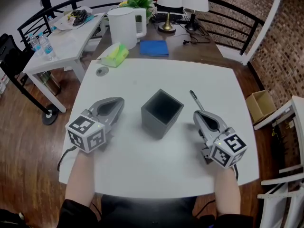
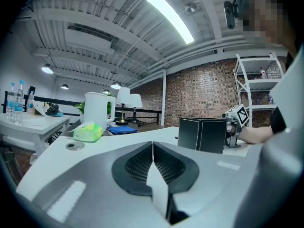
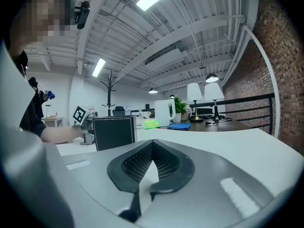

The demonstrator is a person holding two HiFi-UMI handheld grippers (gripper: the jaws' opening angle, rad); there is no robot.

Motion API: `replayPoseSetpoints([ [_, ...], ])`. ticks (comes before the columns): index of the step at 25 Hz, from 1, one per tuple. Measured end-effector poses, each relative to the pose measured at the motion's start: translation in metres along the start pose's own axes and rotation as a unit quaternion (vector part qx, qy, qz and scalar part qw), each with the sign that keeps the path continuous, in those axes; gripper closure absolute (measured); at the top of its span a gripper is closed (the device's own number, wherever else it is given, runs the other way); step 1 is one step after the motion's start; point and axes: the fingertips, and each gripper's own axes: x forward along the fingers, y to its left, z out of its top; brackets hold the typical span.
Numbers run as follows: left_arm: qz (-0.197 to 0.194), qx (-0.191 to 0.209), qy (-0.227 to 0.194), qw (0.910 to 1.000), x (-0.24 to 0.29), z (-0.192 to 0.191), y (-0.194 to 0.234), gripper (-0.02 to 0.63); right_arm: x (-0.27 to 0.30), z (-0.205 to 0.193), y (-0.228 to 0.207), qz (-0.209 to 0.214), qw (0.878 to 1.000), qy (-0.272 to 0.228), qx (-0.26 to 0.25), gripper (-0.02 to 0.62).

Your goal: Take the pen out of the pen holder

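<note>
The pen holder (image 1: 161, 112) was a dark grey square box with pale stitching down its corners. It stood upright near the middle of the white desk (image 1: 142, 165), open top up and dark inside, one corner turned toward the near edge. The pen (image 1: 195, 100), slim and dark, lay flat on the desk just right of it, outside it, running roughly from far edge to near edge.

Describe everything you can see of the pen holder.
The pen holder is a square, open-topped box, dark grey, looking like leatherette with pale stitching along its edges. It stands upright on the white table, a corner turned toward the person, between the left gripper and right gripper, touching neither. Its inside looks dark and empty; the pen lies on the table to its right.
</note>
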Motion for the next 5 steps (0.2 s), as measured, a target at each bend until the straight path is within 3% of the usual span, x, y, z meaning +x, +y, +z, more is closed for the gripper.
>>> replayPoseSetpoints([
  [5, -0.001, -0.001, 0.001, 1.0000, 0.0001, -0.0009, -0.0010, 0.600, -0.0008, -0.0009, 0.0013, 0.003, 1.000, 0.002, 0.000, 0.583],
])
